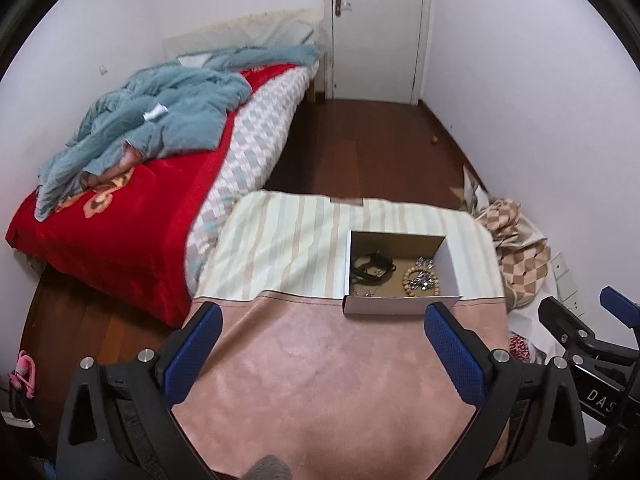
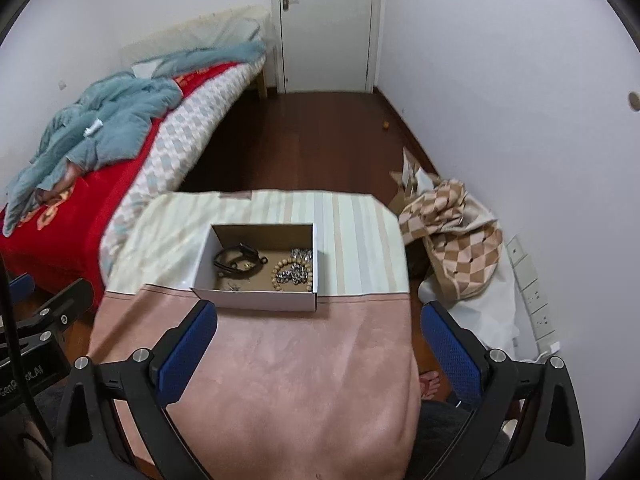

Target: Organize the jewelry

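Overhead: pink cloth [image 2: 272, 360] covers table; box [image 2: 260, 298] on top; bed [image 1: 120, 232] beside.

White letters "DAS" can be read on the black body of the right gripper [image 1: 600, 344] at the edge of the left wrist view; the rest is cut off. In the right wrist view, the left gripper [image 2: 36, 344] bears white lettering seen reversed and partly hidden, unreadable.
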Available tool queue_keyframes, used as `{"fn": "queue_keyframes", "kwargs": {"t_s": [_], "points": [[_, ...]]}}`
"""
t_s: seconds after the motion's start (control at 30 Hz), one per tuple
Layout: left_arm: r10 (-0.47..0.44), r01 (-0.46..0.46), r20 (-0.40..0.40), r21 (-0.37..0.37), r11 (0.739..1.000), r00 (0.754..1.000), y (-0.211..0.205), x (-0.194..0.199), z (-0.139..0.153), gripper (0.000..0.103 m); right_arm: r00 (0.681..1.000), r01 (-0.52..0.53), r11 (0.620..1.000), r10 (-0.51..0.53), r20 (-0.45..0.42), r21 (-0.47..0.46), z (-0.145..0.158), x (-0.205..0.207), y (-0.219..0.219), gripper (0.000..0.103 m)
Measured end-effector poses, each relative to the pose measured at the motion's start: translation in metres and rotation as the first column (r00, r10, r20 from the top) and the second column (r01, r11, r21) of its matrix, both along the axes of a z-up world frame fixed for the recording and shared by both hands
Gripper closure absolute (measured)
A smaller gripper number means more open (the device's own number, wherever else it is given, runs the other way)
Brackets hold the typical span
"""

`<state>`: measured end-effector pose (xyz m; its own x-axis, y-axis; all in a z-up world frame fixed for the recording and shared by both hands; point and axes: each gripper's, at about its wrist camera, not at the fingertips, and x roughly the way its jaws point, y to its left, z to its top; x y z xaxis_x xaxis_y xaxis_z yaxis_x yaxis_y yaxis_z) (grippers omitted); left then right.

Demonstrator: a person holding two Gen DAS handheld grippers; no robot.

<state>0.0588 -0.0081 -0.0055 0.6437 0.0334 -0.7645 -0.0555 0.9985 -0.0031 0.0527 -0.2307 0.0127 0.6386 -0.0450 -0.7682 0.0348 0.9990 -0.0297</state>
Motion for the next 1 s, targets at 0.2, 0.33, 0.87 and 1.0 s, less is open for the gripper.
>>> {"fn": "queue_keyframes", "kwargs": {"t_s": [0.2,0.33,0.87,1.0], "points": [[0.007,-0.007,0.072,-0.001,1.0,0.997,0.004,-0.034,0.039,0.0,0.997,-0.011,1.0,0.011,0.081,-0.006,0.049,-0.039,0.003,0.0],[0.002,-0.001,0.09,-0.015,1.0,0.996,0.006,-0.05,0.059,0.0,0.991,-0.013,1.0,0.015,0.131,-0.012,0.077,-0.061,0.004,0.0],[-0.01,0.01,0.043,-0.006,1.0,0.999,0.002,-0.048,0.074,0.0,0.993,-0.017,1.0,0.018,0.115,-0.01,0.104,-0.056,0.003,0.0],[-0.017,0.017,0.022,0.003,1.0,1.0,-0.001,-0.031,0.073,0.0,0.995,-0.009,1.0,0.01,0.103,-0.013,0.1,-0.038,0.004,0.0]]}}
